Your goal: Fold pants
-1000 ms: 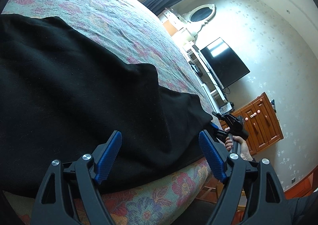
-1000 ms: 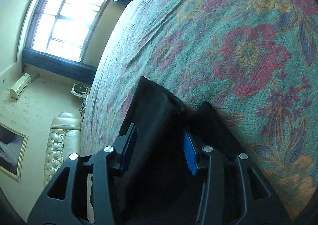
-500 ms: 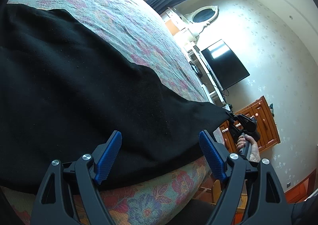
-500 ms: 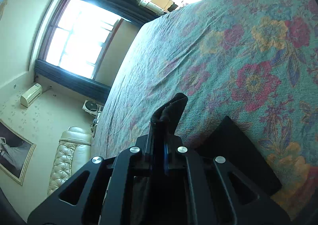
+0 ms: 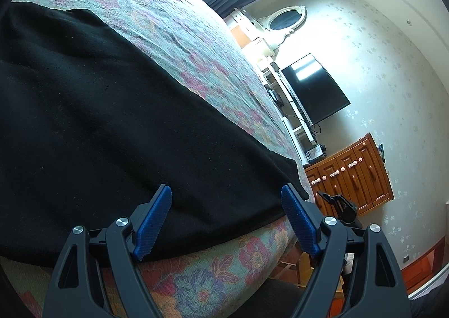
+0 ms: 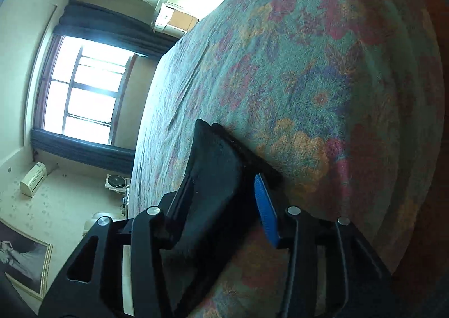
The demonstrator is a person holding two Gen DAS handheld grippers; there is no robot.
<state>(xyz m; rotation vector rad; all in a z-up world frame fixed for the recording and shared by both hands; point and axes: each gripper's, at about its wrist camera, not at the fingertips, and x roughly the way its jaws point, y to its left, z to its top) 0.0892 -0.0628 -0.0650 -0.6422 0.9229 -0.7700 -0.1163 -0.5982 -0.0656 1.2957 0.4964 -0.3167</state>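
Note:
Black pants lie spread along the near edge of a bed with a floral cover. My left gripper hovers open just above the pants' near hem, with nothing pressed between its blue pads. The right gripper shows past the bed's corner, beyond the pants' pointed end. In the right wrist view, that end of the pants lies between the jaws of my right gripper, which are opening. The cloth rests by the left finger, and the right blue pad stands apart from it.
A wooden cabinet, a dark TV and an oval mirror stand by the wall beyond the bed's corner. A window with dark curtains, an armchair and a framed picture lie on the other side.
The right gripper shut on the pants' end and drew it out toward the bed's corner, which flattened the fold. Its jaws have now parted again. The left gripper kept still.

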